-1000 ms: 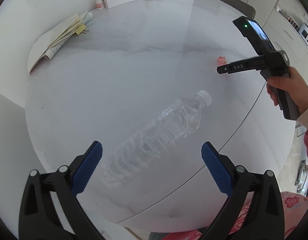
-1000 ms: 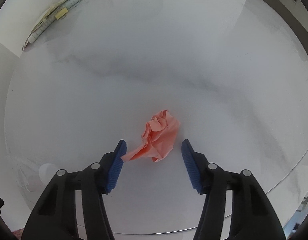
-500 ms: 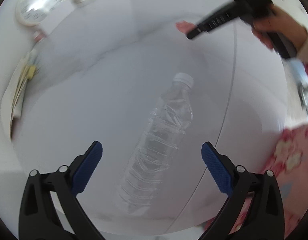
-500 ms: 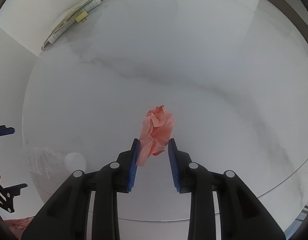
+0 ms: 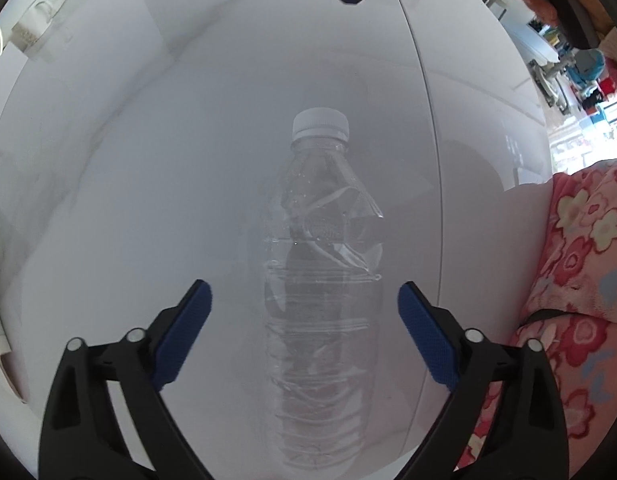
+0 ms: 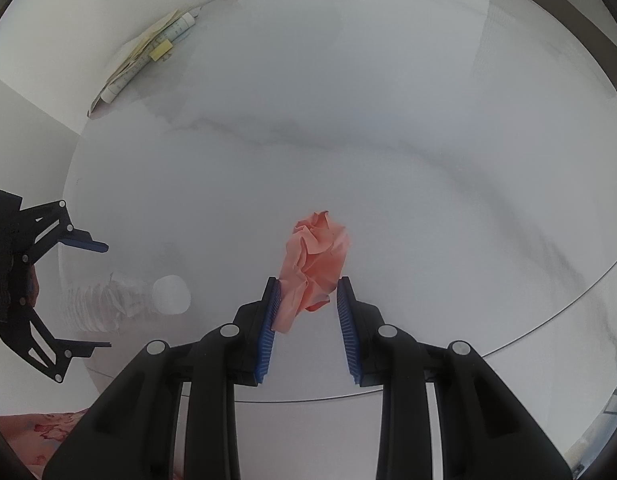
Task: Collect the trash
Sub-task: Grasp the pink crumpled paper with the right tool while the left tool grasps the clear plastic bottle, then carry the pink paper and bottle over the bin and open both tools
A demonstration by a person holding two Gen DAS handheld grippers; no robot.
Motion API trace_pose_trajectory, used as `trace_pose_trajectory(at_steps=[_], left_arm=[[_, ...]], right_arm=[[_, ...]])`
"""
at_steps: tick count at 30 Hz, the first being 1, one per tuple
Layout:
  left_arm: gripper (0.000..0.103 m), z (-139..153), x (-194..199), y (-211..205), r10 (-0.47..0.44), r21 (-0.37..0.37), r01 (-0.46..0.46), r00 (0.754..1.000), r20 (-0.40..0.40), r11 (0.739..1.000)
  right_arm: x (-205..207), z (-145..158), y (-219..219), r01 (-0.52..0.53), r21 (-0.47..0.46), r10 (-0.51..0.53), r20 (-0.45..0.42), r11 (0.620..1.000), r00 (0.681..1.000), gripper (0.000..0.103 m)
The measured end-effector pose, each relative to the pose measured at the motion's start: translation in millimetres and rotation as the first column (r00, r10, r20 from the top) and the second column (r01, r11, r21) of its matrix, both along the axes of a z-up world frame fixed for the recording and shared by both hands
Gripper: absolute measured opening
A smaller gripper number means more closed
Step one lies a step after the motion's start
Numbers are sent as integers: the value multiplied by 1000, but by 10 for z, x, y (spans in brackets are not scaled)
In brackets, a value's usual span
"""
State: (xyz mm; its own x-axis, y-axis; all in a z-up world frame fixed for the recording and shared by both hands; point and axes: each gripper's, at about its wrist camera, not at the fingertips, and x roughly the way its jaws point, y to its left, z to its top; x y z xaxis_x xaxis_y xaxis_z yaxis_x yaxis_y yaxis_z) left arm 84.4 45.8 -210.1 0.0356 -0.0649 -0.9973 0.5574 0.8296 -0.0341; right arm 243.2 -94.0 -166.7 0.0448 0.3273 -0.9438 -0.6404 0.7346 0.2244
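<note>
- Left wrist view: our left gripper is wide open, holding nothing, straddling the crushed clear plastic bottle with white cap lying on the round white marble surface.
- Right wrist view: our right gripper has closed on the crumpled pink paper ball, above the surface.

Clear crinkled plastic bottle, crumpled pink paper — both on a glossy marble-look table.
</note>
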Motion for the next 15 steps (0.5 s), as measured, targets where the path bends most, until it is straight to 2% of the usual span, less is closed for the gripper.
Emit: trace_pose_trajectory(at_steps=[2,4,7,9,13,15], left_arm=[[75,-48,15,-2,-6,11,6,1000,-10,1000],[61,-96,15,-12,4,33,-4,1000,-11,999],[61,-98,19,18,63,31,-64,998,6,998],[61,-84,5,49,136,25,-137,990,23,990],[60,25,-57,85,308,-20,-307,948,77,951],[60,120,-149,86,407,-73,-401,909,92,913]], right_arm=[[-7,-4,37,15,4,-15,2,1000,1000,30],[-9,30,12,27,5,-27,10,1000,1000,30],[-33,77,46,38,12,-39,23,999,999,30],[-68,119,37,42,18,-42,32,999,999,30],[-176,204,-24,42,25,-43,53,999,998,30],[-262,247,-49,41,26,-42,63,999,997,30]])
